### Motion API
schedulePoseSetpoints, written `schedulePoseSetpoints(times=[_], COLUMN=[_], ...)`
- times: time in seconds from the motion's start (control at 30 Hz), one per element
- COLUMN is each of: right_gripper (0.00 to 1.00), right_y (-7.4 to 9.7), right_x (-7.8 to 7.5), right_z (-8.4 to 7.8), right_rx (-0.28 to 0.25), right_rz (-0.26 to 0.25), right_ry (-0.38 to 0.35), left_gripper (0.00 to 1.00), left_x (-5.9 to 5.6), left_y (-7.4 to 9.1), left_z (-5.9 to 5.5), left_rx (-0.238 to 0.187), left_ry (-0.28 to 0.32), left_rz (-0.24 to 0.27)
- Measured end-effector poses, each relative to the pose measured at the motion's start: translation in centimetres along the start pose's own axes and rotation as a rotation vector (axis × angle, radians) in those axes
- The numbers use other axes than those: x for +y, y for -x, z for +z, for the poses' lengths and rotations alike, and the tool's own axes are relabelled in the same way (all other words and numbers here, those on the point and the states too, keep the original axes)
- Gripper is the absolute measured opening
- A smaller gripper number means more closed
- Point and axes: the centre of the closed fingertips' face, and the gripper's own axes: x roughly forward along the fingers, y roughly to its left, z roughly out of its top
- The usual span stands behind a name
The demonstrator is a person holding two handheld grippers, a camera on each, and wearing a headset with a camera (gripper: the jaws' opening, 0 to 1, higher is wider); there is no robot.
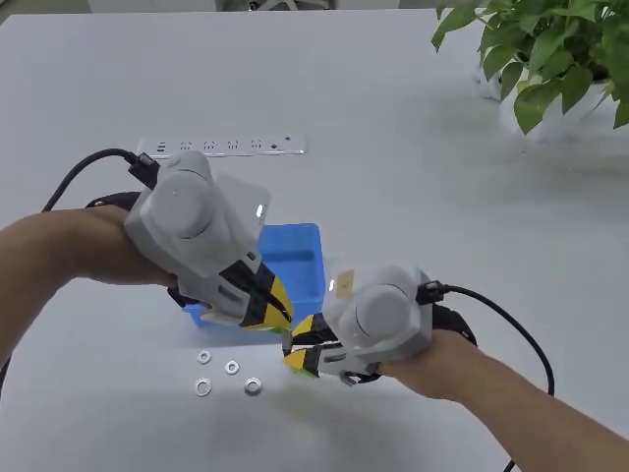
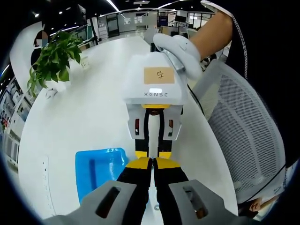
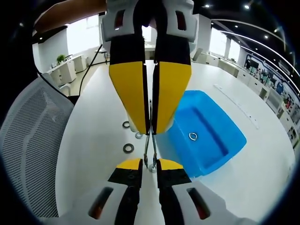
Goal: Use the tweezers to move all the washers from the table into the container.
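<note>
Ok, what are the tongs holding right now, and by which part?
The left tongs clamp the tweezers by their upper part; the open legs reach down between the right tongs.

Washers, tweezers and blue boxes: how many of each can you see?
Washers: 5
Tweezers: 1
Blue container: 1
Total: 7

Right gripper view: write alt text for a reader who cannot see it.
At the top, the left gripper has its yellow jaws shut on thin metal tweezers, whose legs reach between the right gripper's own jaw tips. Right of them a blue container holds one washer; three washers lie on the white table to the left.
</note>
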Motion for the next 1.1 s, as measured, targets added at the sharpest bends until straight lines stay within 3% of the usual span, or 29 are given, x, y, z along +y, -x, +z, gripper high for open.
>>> schedulePoseSetpoints(times=[0.37,1.1], right_gripper=[0.14,0.09], right_y=[-0.13,-0.11], right_x=[-0.11,-0.15], right_z=[0.04,-0.08], right_rx=[-0.002,0.012], right_rz=[-0.008,-0.009], right_ry=[-0.002,-0.027], left_gripper=[0.06,0.06], left_x=[0.14,0.27], left_y=[-0.15,-0.12], left_z=[0.11,-0.02], left_rx=[0.006,0.010], left_ry=[-0.025,-0.020], left_rz=[-0.015,-0.013])
